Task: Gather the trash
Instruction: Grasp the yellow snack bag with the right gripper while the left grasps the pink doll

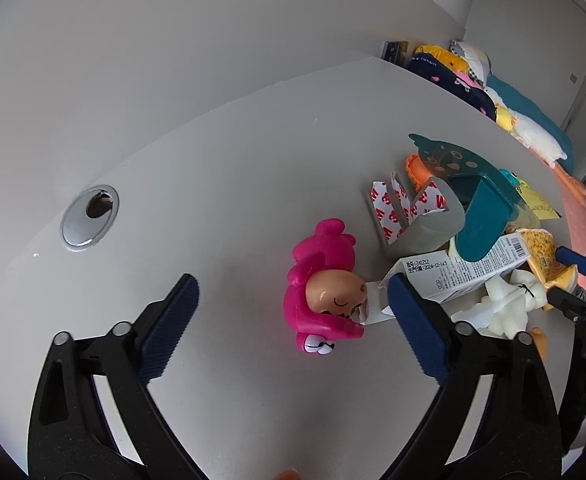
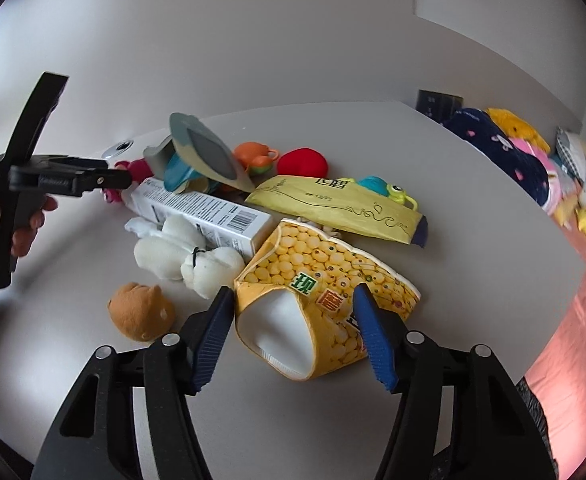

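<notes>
Left wrist view: left gripper (image 1: 289, 312) spread wide over the white surface (image 1: 213, 160), a pink toy figure (image 1: 323, 300) seen between its pads, untouched; white carton (image 1: 465, 272) beside.

Right wrist view: right gripper (image 2: 293, 328) straddles a crumpled yellow cup (image 2: 321, 300), jaws apart, nothing pinched.

The worktop (image 1: 221, 168) lies bare to the left of the pink doll (image 1: 325, 292), broken only by a metal cable hole (image 1: 89, 216). To the doll's right a heap blocks passage: white box (image 2: 201, 210), teal scoop (image 1: 481, 216), tape strips (image 1: 393, 208) and white foam (image 2: 185, 256). The crushed yellow cup (image 2: 317, 296) fills the gap between the right tool (image 2: 293, 336) pads, a brown plush (image 2: 141, 310) close on its left.
</notes>
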Motion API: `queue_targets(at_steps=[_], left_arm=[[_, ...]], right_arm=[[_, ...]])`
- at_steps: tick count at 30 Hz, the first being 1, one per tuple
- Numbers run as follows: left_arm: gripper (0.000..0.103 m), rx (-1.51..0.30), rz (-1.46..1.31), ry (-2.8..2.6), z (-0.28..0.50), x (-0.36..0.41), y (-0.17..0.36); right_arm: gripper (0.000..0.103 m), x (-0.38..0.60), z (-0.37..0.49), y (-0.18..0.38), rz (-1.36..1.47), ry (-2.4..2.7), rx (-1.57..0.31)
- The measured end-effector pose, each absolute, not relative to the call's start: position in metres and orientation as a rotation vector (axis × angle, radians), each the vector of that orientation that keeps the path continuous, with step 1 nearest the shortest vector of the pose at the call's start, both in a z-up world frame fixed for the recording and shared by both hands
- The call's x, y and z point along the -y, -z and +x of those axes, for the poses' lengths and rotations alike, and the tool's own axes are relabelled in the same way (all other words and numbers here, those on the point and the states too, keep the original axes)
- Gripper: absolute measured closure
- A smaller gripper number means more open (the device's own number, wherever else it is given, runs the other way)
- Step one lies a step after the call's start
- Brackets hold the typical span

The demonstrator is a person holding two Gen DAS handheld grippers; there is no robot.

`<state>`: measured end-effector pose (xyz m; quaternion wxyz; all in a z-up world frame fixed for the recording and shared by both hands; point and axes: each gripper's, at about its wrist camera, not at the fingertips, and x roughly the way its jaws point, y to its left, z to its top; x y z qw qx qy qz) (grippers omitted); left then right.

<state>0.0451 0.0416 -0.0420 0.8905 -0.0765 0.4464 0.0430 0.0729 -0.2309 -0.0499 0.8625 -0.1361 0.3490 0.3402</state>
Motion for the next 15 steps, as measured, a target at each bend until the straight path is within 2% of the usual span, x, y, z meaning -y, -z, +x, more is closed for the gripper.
queue_targets(at_steps=[6, 8, 10, 13, 14, 15], left_arm=[[0.026, -0.949, -0.222, -0.079, 0.044, -0.051, 0.048], [0.035, -0.95, -0.241, -0.066, 0.045, -0.054, 0.049], [0.044, -0.949, -0.249, -0.057, 0.044, -0.054, 0.049], [0.062, -0.948, -0.25, -0.043, 0.043, -0.052, 0.049], [0.062, -0.948, -0.254, -0.043, 0.043, -0.053, 0.049], [0.062, -0.946, -0.252, -0.046, 0.042, -0.052, 0.049]], right_arm=[[0.046, 0.226, 0.069, 0.049, -0.34, -0.724, -0.73], [0.05, 0.225, 0.069, 0.048, -0.354, -0.729, -0.735], [0.06, 0.223, 0.069, 0.046, -0.363, -0.727, -0.745], [0.061, 0.221, 0.066, 0.045, -0.371, -0.713, -0.746], [0.063, 0.221, 0.065, 0.045, -0.368, -0.708, -0.744], [0.073, 0.222, 0.064, 0.045, -0.36, -0.706, -0.743]])
